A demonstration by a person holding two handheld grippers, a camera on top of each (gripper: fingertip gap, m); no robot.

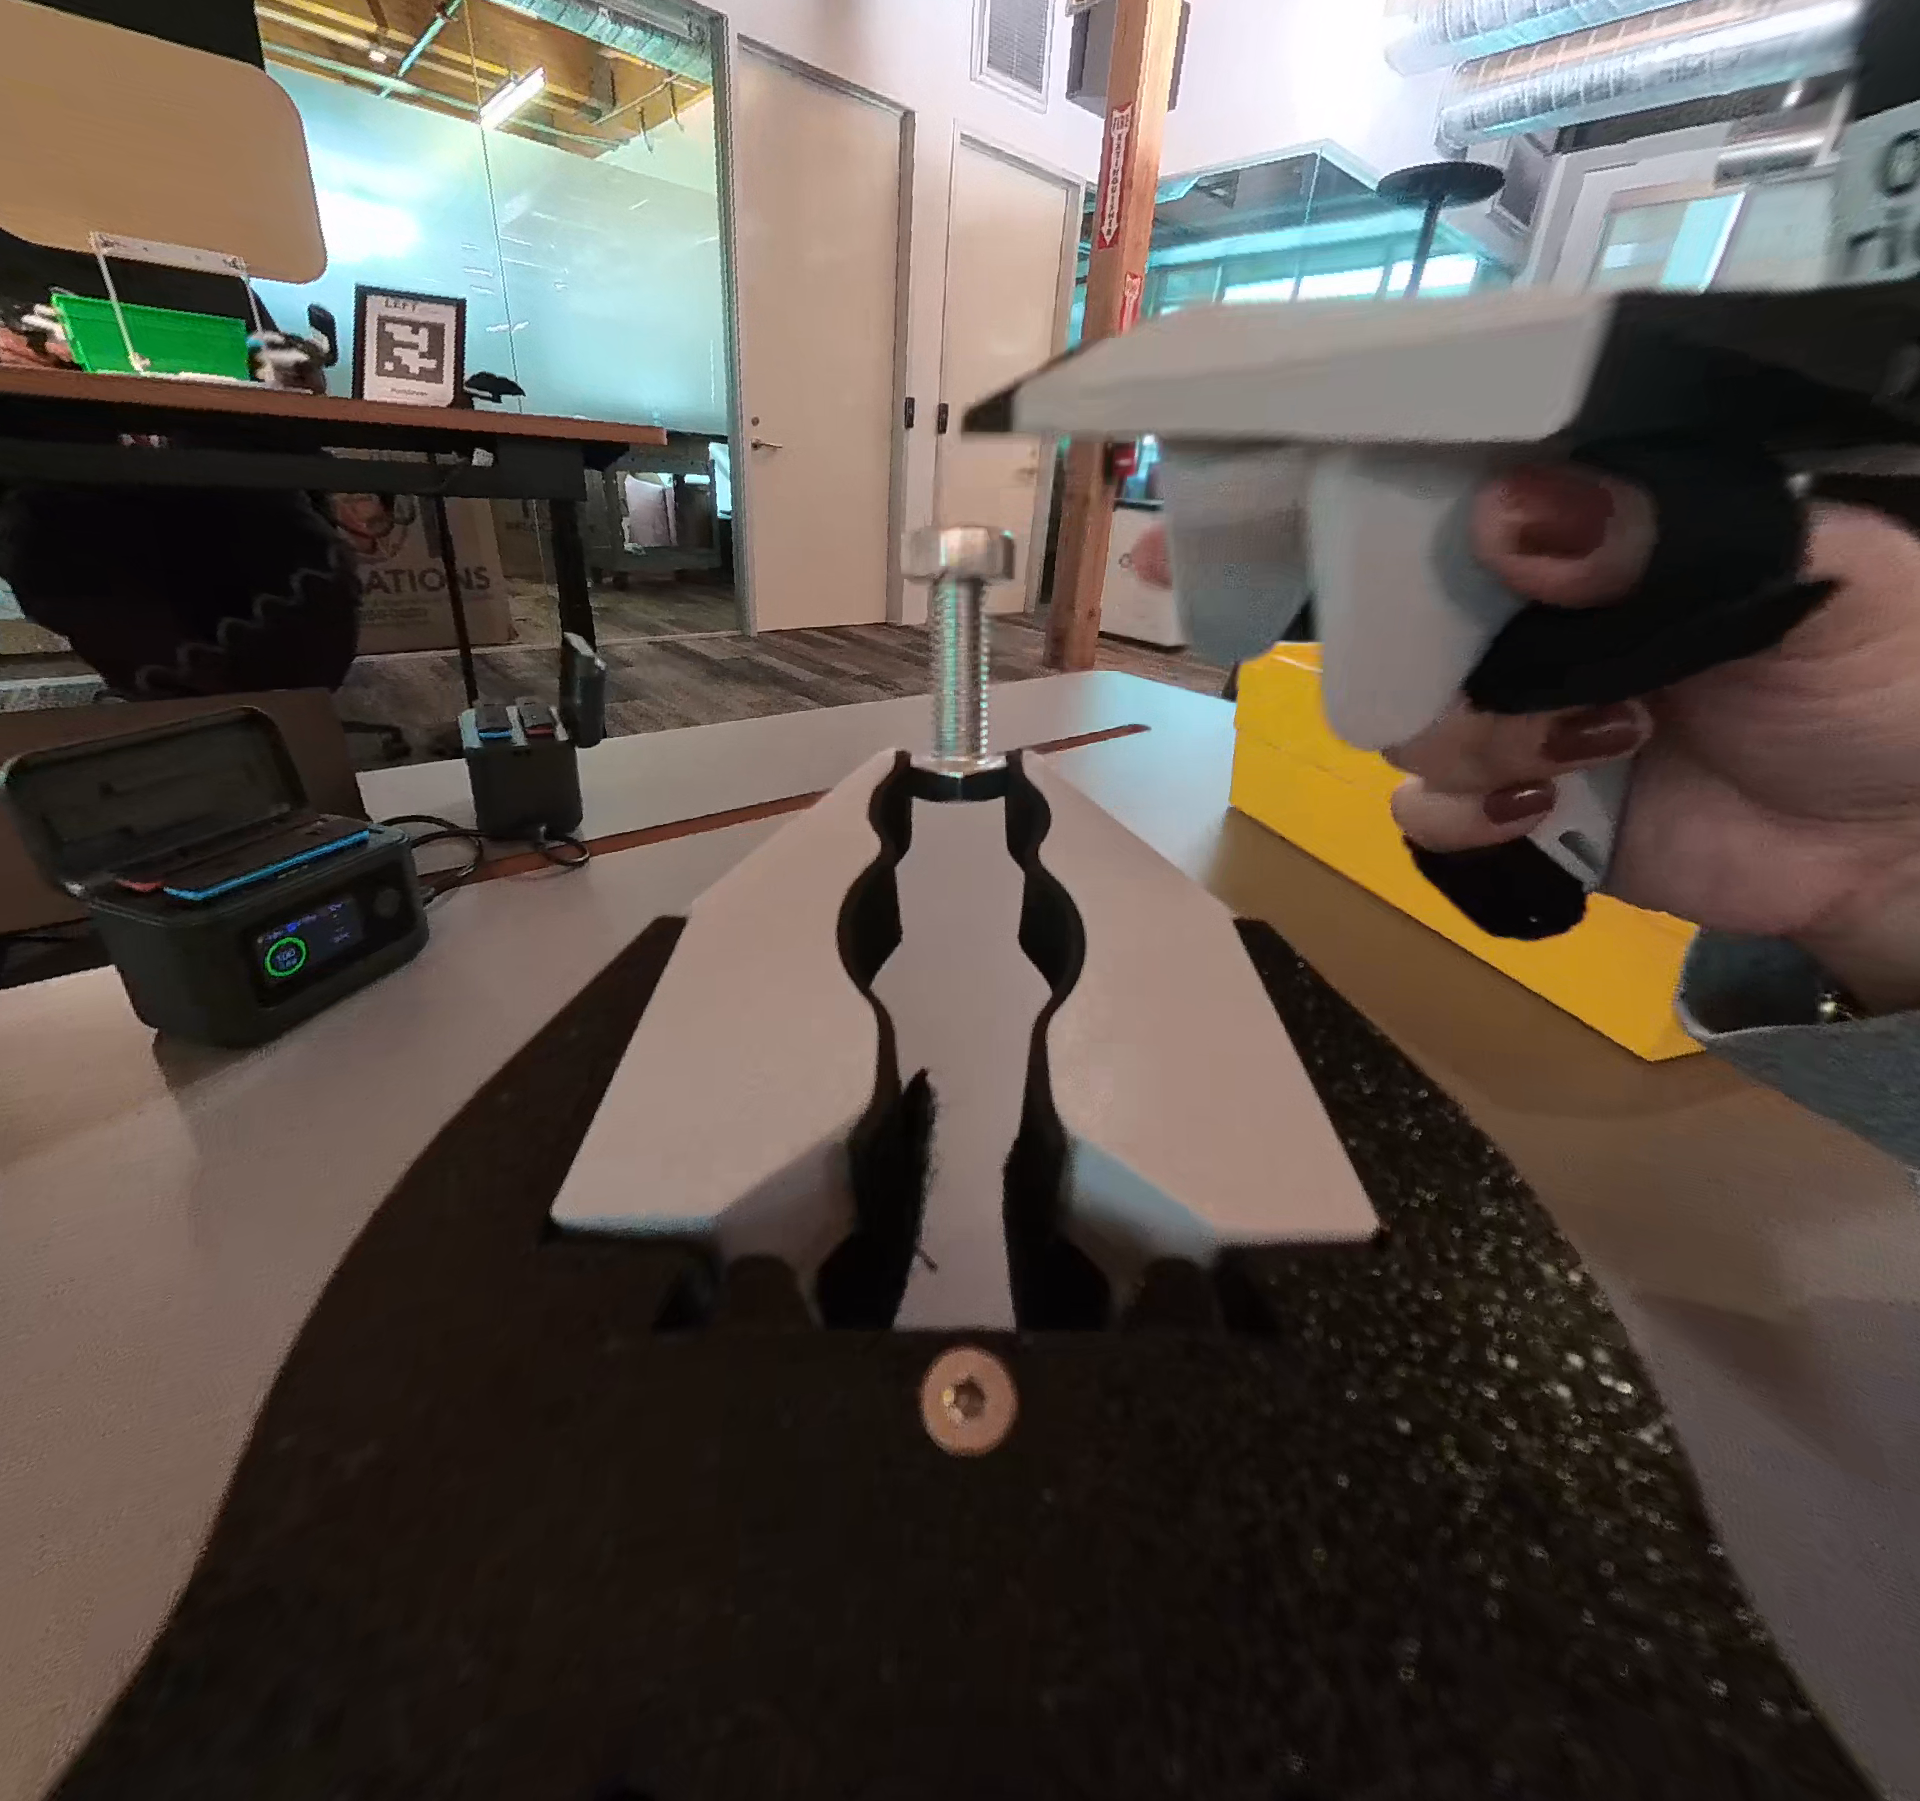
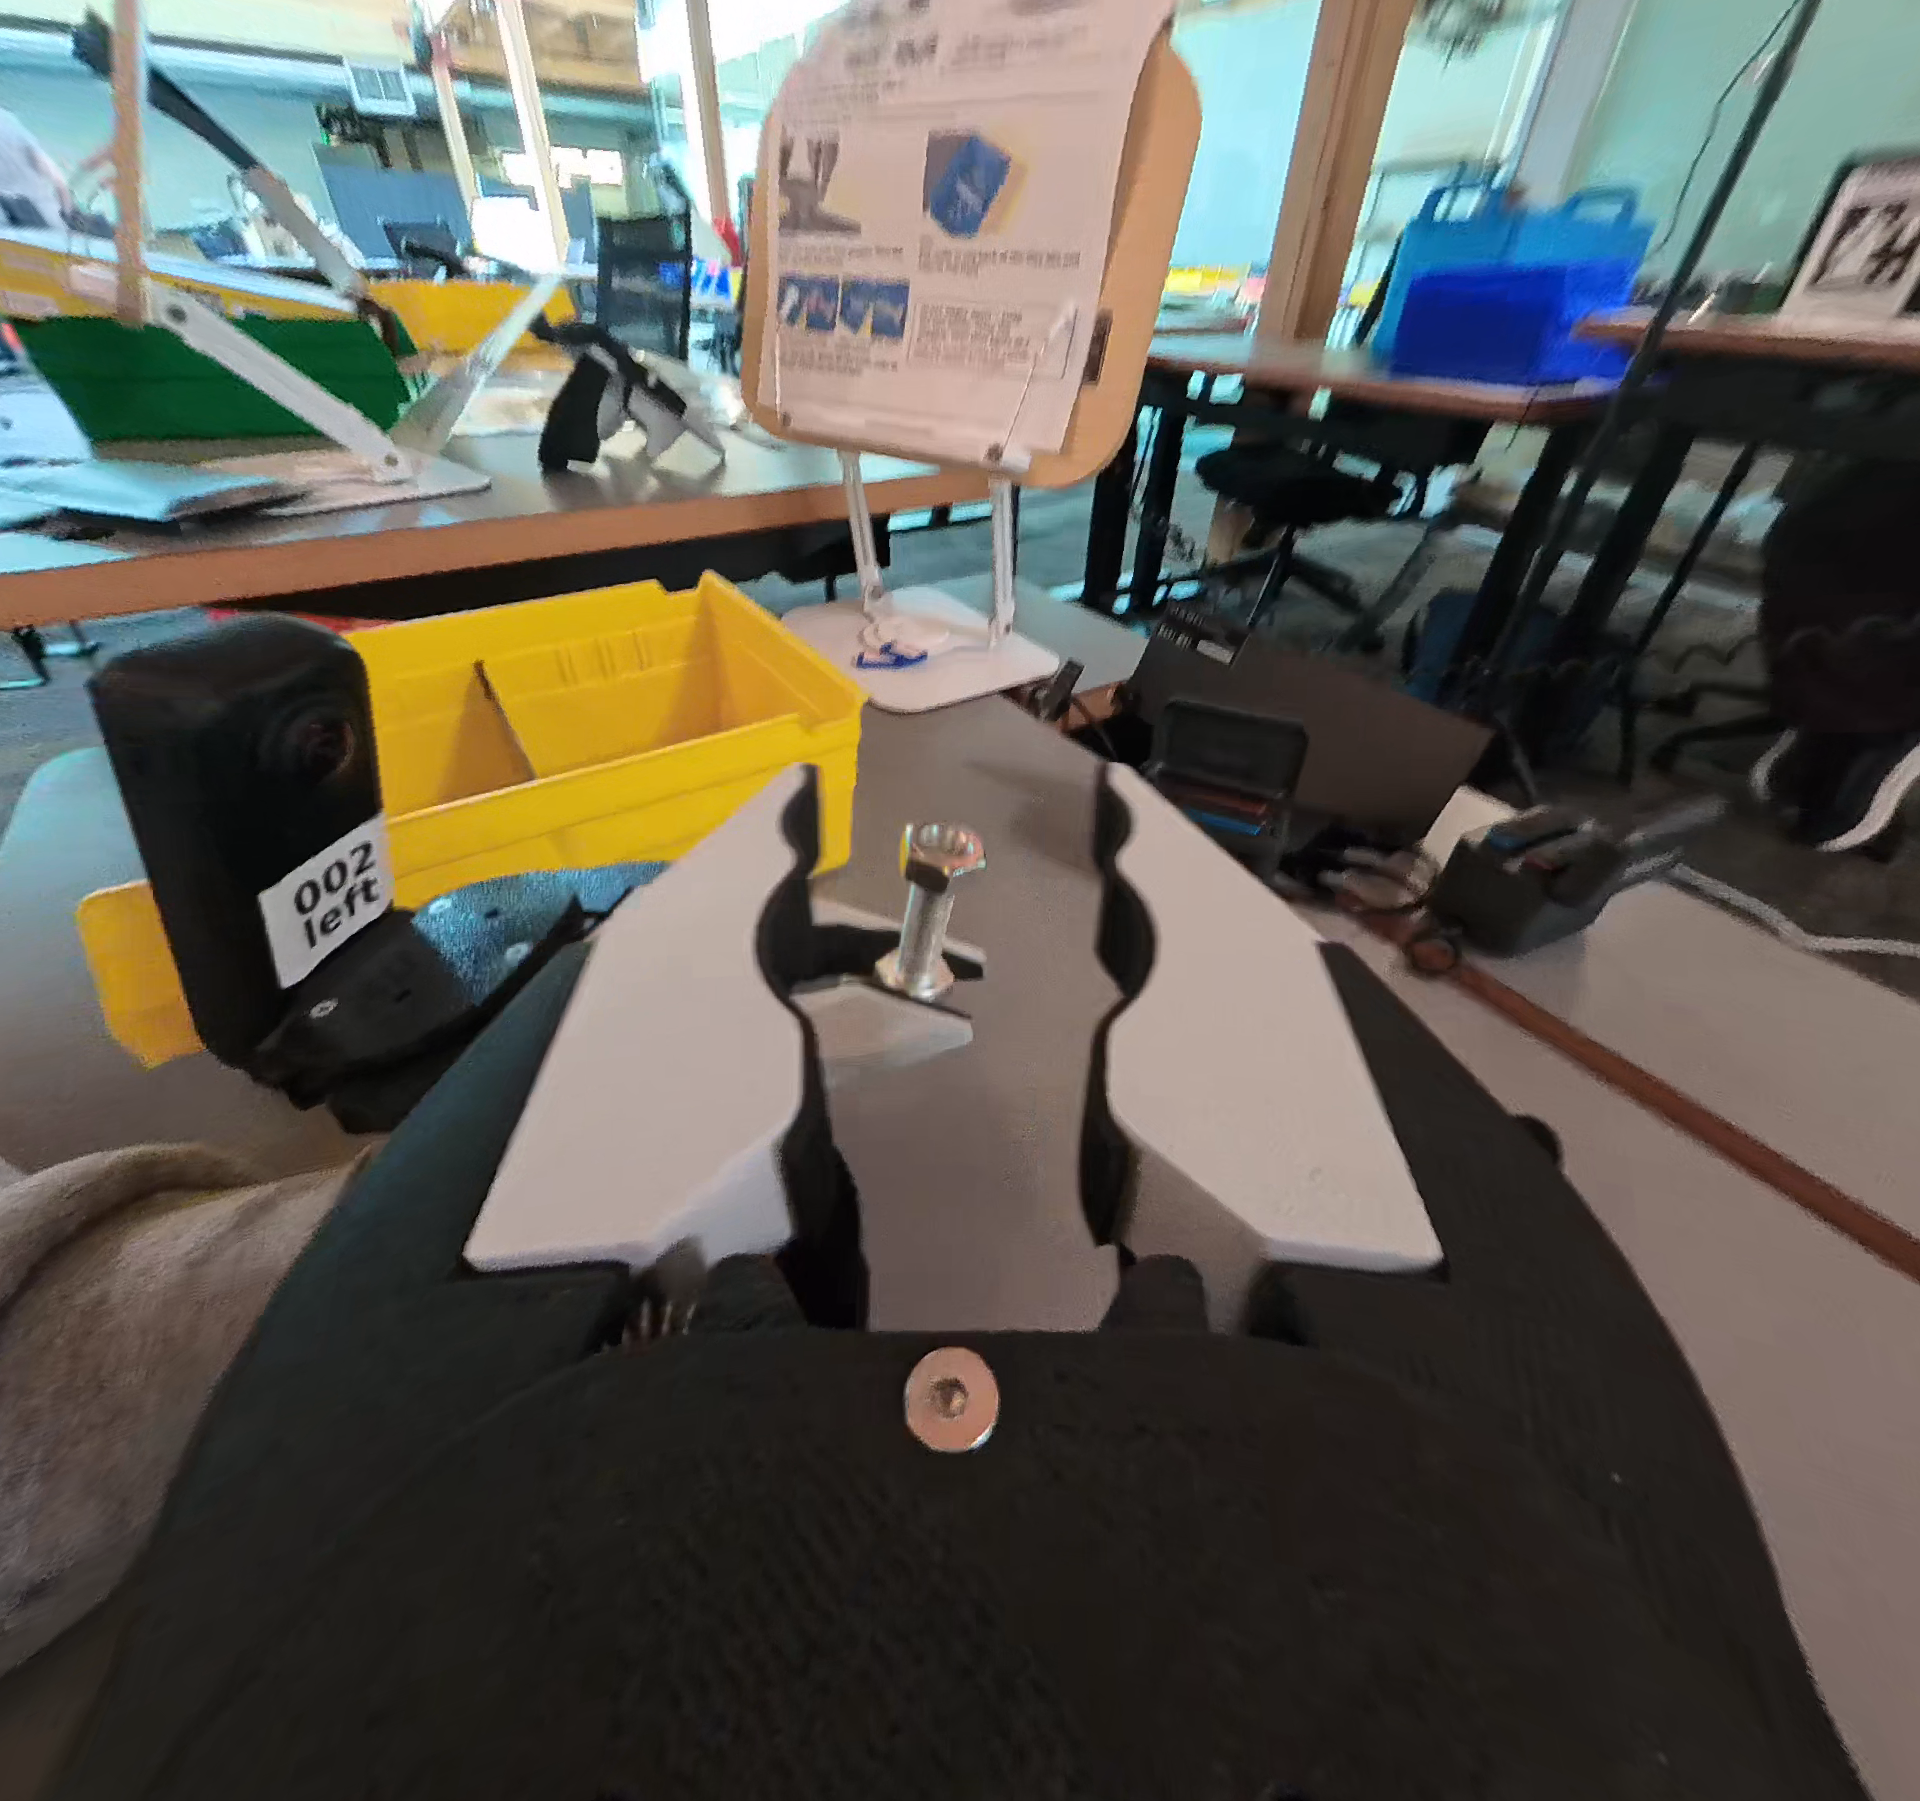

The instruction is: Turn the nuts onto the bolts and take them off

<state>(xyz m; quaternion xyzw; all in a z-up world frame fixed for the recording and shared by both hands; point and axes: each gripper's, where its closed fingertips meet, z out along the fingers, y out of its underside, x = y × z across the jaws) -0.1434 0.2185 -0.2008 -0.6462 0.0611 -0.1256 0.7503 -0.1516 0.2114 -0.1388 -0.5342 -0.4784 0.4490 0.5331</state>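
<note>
A silver hex bolt [image 1: 956, 645] stands upright, head up, with its lower end in a nut [image 1: 956, 783]. My left gripper [image 1: 956, 772] is shut on that nut at its fingertips, low over the grey table [image 1: 260, 1180]. In the right wrist view the bolt [image 2: 935, 904] stands between and below the tips of my right gripper [image 2: 956, 780], which is open and empty. The left gripper's fingers [image 2: 894, 1019] hold the nut [image 2: 914, 977] there. In the left wrist view a hand holds the right gripper, and one of its fingers [image 1: 1351, 369] reaches in above the bolt head.
A yellow bin [image 2: 603, 723] stands behind the bolt; it also shows in the left wrist view [image 1: 1403, 816]. A dark charger case [image 1: 239, 910] and a smaller charger [image 1: 520, 764] with cables sit at the left. A paper stand [image 2: 935, 193] is at the back. Tip to tip, the grippers are about 6 cm apart.
</note>
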